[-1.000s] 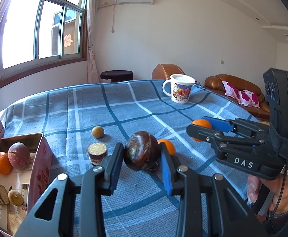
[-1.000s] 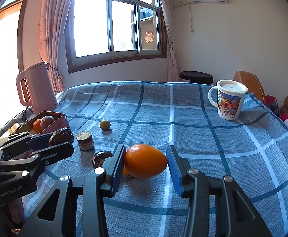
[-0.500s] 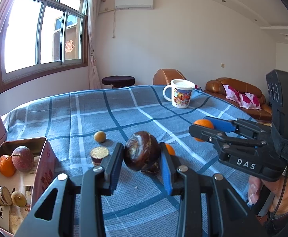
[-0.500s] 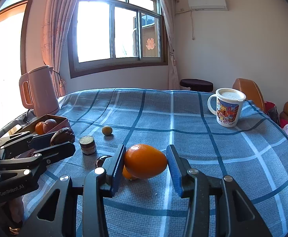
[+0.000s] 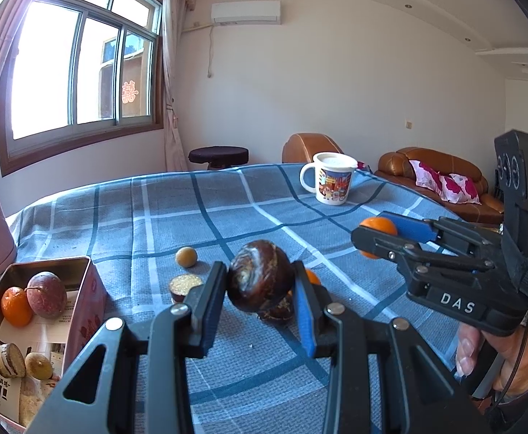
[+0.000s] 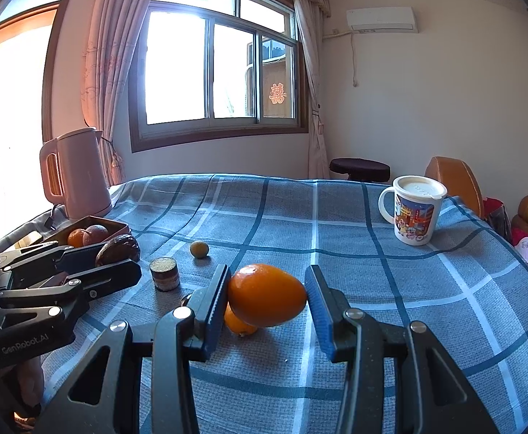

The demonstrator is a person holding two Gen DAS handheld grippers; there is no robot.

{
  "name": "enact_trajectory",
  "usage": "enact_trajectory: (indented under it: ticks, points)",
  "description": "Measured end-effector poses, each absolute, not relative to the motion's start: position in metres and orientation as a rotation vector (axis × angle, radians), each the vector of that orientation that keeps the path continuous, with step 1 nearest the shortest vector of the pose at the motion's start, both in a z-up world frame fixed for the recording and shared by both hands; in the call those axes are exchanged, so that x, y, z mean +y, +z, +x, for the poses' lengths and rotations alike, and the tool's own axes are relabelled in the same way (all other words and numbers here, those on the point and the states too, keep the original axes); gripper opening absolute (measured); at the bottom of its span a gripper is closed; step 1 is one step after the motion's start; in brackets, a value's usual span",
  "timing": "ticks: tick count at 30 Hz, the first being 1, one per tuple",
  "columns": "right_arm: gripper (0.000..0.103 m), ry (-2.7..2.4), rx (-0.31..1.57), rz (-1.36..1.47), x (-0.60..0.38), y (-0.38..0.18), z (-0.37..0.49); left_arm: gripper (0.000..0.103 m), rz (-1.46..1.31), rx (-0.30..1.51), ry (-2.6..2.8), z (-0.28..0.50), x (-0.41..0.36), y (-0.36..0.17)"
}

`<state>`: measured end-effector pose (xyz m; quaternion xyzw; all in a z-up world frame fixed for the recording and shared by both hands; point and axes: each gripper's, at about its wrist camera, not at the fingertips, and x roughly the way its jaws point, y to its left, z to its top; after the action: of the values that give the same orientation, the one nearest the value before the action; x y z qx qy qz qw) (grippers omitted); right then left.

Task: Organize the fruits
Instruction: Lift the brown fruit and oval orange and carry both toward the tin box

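Note:
In the left wrist view my left gripper (image 5: 260, 285) is shut on a dark brown passion fruit (image 5: 258, 276), held above the blue checked tablecloth (image 5: 227, 209). An open tin box (image 5: 86, 271) at the left holds an orange (image 5: 16, 305), a purple passion fruit (image 5: 46, 294) and other pieces. My right gripper (image 6: 267, 294) is shut on an oval orange (image 6: 265, 294), lifted over a second orange (image 6: 240, 323) that lies on the cloth. On the cloth also lie a cut passion fruit half (image 6: 164, 273) and a small yellow fruit (image 6: 199, 249).
A lidded picture mug (image 6: 414, 209) stands at the far right of the table. A pink kettle (image 6: 75, 177) stands at the far left, behind the tin box (image 6: 93, 226). Another dark fruit (image 5: 278, 311) lies under the left gripper. A person's hand (image 5: 510, 358) holds the right gripper.
Both views have tipped up a little, so the table sits lower in the pictures. Both grips and the fruit on the cloth are unchanged.

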<state>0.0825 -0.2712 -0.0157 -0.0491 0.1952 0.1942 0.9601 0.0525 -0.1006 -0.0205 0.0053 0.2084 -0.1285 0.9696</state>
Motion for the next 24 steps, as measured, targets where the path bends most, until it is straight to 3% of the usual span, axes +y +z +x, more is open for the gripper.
enact_trajectory:
  ticks: [24]
  points:
    - [0.045,0.407,0.330,-0.117,-0.266,-0.012,0.071,0.038,0.019,0.345,-0.227,0.042,-0.096,-0.015]
